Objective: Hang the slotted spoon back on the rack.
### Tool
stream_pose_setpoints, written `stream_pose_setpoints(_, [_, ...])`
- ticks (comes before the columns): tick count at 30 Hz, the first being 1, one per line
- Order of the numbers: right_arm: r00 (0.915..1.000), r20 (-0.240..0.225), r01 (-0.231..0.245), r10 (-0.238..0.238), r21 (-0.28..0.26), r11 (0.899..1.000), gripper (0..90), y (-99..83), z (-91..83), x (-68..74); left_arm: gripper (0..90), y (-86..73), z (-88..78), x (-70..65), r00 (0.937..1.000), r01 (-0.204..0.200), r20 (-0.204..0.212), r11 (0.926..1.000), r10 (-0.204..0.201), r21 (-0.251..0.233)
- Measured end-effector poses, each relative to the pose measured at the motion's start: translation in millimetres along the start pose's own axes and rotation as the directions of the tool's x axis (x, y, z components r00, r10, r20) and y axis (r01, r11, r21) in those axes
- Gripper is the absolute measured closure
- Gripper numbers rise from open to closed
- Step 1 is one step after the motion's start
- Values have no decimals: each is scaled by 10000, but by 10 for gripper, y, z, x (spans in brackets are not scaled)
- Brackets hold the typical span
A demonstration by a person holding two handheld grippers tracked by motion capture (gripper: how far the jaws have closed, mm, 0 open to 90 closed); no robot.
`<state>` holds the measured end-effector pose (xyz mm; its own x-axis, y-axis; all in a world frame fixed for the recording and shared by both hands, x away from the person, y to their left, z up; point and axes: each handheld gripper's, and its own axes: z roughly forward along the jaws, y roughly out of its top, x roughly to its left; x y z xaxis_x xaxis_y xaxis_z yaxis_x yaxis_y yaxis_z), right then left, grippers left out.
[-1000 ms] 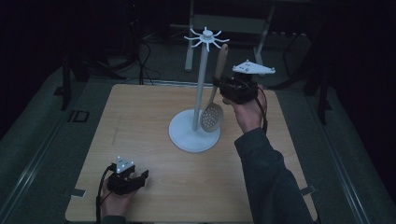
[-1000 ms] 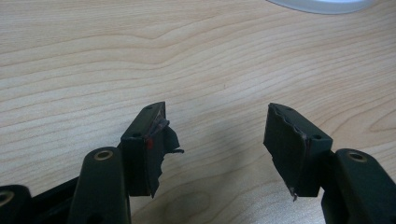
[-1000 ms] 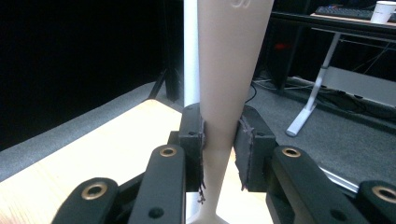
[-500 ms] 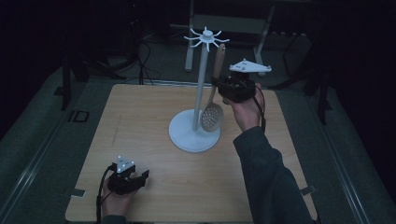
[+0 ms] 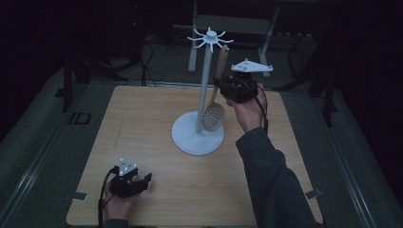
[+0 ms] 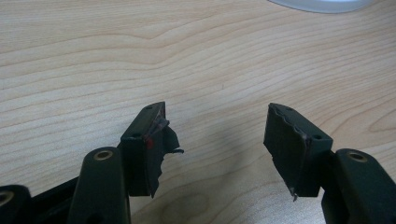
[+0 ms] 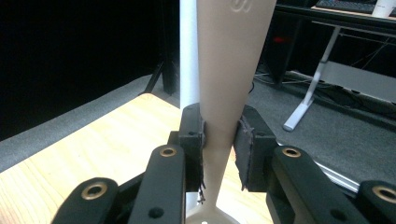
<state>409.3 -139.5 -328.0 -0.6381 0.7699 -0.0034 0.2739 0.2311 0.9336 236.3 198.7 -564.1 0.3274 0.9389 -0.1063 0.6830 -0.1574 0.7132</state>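
Right gripper (image 5: pixel 227 90) is clamped on the spoon (image 5: pixel 215 105), a pale slotted one; high view puts the grip at about 1 o'clock from table (image 5: pixel 142 142) centre, raised off the wood; the jaws pinch the handle partway along its length; handle top runs up to 12 o'clock, close under the hooks of the stand (image 5: pixel 204 95); perforated bowl hangs down at 6 o'clock of the grip, in front of the stand's post and just above its round base; can't tell whether the bowl touches the post; can't tell whether the handle top is on a hook.

Right gripper view: gripper (image 7: pixel 219 144) with both pads pressed flat on the handle of the spoon (image 7: pixel 226 70), one on each side; handle upright, widening toward 12 o'clock; white post of the stand (image 7: pixel 188 51) just behind it at 11 o'clock; table (image 7: pixel 93 149) edge and dark floor beyond.

Left gripper (image 5: pixel 142 180) sits at about 7 o'clock on the table, near the front edge, well apart from stand and spoon; held low in the left hand (image 5: pixel 116 204); jaws point toward 3 o'clock.

Left gripper view: gripper (image 6: pixel 217 140) with jaws spread wide, bare wood of the table (image 6: pixel 140 56) between them, nothing held; torn padding on both fingertips (image 6: pixel 154 140); a sliver of the stand's white base (image 6: pixel 322 4) at 1 o'clock, far off.
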Motion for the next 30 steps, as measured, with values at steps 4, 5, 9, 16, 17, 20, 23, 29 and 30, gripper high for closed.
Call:
stream_pose_setpoints(4, [10000, -8, 22, -22, 42, 10000, 740, 9, 21, 17, 398, 0, -4, 5, 10000, 14, -1, 10000, -14, -14])
stream_pose_setpoints(5, [10000, -6, 24, -24, 43, 10000, 739, 9, 24, 20, 398, 0, -5, 6, 10000, 10, -3, 10000, -10, -10])
stream_pose_setpoints(9, [10000, 33, 27, -27, 13, 10000, 735, 1, 29, 19, 398, 0, -6, 5, 10000, 23, -1, 10000, -23, -15])
stream_pose_setpoints(16, [9999, 107, 2, -2, -27, 10000, 720, -22, 16, 14, 398, -1, -7, 3, 10000, 15, -1, 10000, -15, -8])
stream_pose_setpoints(17, [9999, 108, -18, 18, -28, 10000, 717, -25, 15, 14, 398, -1, -7, 3, 10000, 13, -1, 10000, -13, -10])
stream_pose_setpoints(20, [9999, 97, -34, 35, -45, 10000, 683, -27, 17, 17, 399, -1, -8, 3, 10000, 15, -1, 10000, -15, -7])
stream_pose_setpoints(23, [9999, 97, 29, -29, -44, 10000, 645, -34, 23, 28, 398, -2, -8, 5, 10000, 33, -5, 10000, -33, -18])
stream_pose_setpoints(29, [9996, 190, 190, -189, -46, 9998, 557, -61, 29, 46, 398, -2, -8, 3, 10000, 26, -7, 10000, -26, -31])
stream_pose_setpoints(30, [9994, 266, 243, -241, -53, 9997, 530, -66, 29, 49, 398, -2, -7, 3, 10000, 27, -9, 10000, -27, -28])
